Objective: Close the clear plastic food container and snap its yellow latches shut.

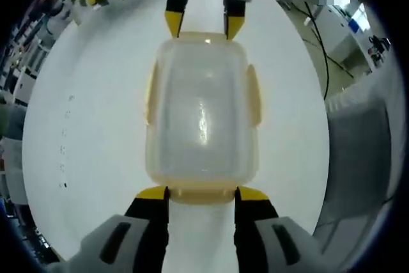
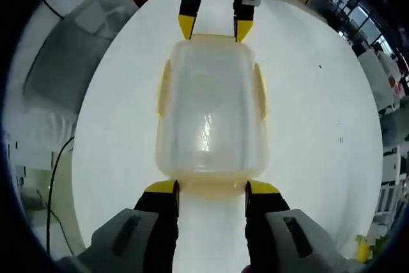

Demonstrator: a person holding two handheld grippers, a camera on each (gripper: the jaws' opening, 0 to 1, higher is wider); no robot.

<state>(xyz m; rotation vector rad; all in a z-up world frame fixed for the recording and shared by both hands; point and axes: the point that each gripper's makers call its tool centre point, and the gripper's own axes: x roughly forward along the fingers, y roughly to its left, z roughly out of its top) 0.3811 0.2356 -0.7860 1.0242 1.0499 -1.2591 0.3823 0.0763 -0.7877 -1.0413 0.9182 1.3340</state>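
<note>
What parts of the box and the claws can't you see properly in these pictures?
- Left gripper view: the near end latch of the container sits between the left claw tips, so whether it is snapped shut cannot be told.
- Right gripper view: the far end latch is covered by the left claw.
- Both views: the cloudy lid blurs whatever is inside.
- Right gripper view: whether the right claw touches the container is unclear.

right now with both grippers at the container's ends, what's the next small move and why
Probably press both end latches down. The left gripper and right gripper sit open, their fingers straddling opposite ends of the container, whose lid already looks seated, on the white table.
</note>
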